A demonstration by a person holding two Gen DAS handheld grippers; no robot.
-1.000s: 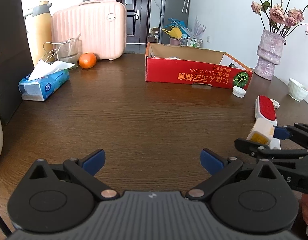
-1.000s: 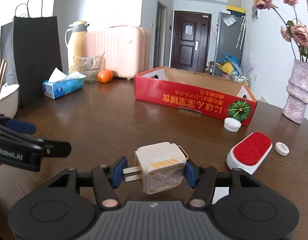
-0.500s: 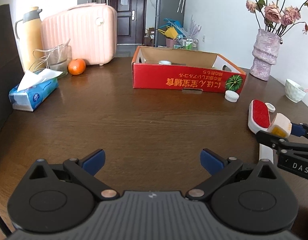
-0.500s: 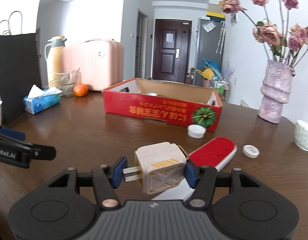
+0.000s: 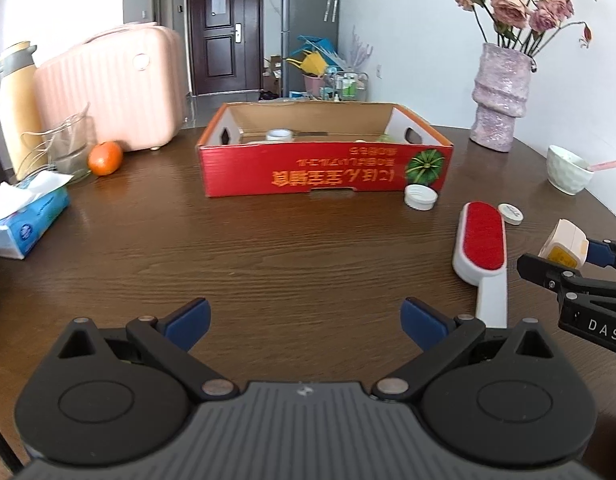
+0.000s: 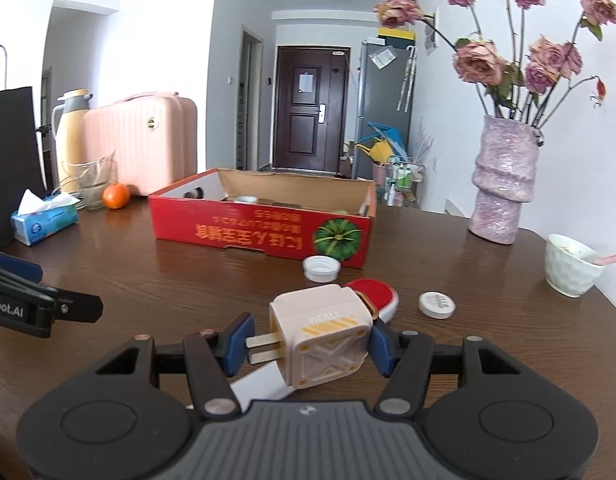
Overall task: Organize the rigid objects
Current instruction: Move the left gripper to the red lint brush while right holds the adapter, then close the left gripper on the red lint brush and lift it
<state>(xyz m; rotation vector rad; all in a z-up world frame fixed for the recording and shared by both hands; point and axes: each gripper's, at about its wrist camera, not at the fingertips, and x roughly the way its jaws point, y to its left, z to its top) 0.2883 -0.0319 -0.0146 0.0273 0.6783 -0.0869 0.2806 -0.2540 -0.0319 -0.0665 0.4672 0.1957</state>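
My right gripper (image 6: 308, 350) is shut on a cream plug adapter (image 6: 322, 340), its two metal prongs pointing left against the left pad. The same adapter (image 5: 564, 244) shows at the right edge of the left wrist view, raised above the table. My left gripper (image 5: 306, 320) stands open over bare wood with nothing between its fingers. A red and white lint brush (image 5: 482, 246) lies on the table, partly hidden behind the adapter in the right wrist view (image 6: 374, 294). The open red cardboard box (image 5: 328, 174) (image 6: 264, 234) stands farther back and holds a few small items.
A white bottle cap (image 5: 420, 197) and a small white disc (image 5: 511, 213) lie near the box. At the right stand a vase (image 6: 504, 184) and a white bowl (image 6: 570, 266). At the left are a tissue pack (image 5: 26, 220), an orange (image 5: 105, 158), a glass jug, a thermos and a pink case (image 5: 112, 88).
Both grippers have moved forward over the table toward the red box, which looks larger now. The right gripper still grips the adapter and now hangs over the lint brush.
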